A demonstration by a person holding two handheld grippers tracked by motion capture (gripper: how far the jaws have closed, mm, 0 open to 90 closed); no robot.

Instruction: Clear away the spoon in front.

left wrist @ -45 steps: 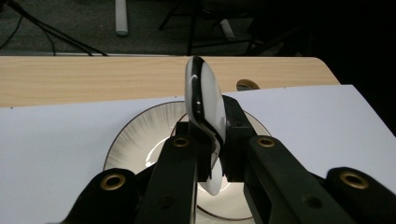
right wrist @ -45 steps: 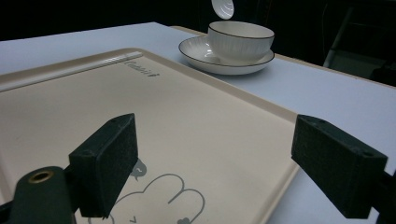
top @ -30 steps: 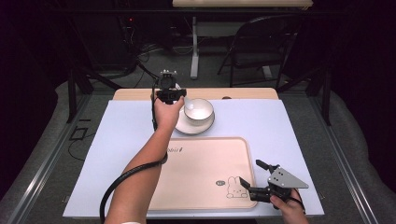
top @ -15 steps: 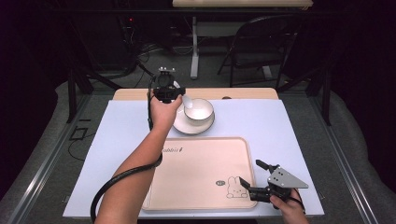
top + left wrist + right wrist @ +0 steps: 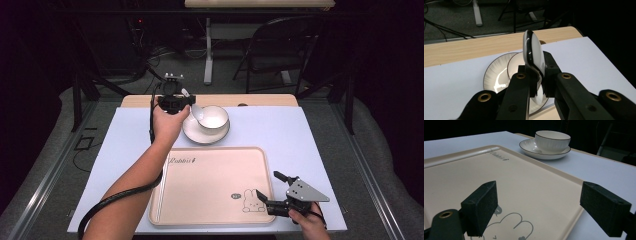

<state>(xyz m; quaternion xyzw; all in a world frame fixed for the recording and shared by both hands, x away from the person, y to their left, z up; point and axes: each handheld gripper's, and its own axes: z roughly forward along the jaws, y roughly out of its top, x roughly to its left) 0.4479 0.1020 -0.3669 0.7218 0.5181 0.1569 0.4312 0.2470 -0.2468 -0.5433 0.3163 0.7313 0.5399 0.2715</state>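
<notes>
- The left gripper (image 5: 176, 98) sits in the upper left of centre of the high view, just left of the white ribbed ceramic bowl (image 5: 212, 117).
- Its jaws are closed on the handle of a white ceramic spoon with a dark rim (image 5: 533, 52). In the left gripper view the spoon stands edge-on and nearly upright in the centre of the frame, its scoop above the jaw tips.
- In the high view the spoon's scoop (image 5: 197, 114) lies over the left edge of the bowl; whether it touches the bowl cannot be determined.
- The bowl rests on a white round saucer with a dark rim (image 5: 190, 131), positioned on the white bench cover (image 5: 310, 135) beyond the far edge of the tray.
- The beige rectangular plastic tray with a rabbit print (image 5: 210, 185) occupies the lower centre of the high view.
- The right gripper (image 5: 270, 195) rests at the lower right of the high view, its jaws spread wide over the tray's right-hand corner and holding nothing.
</notes>
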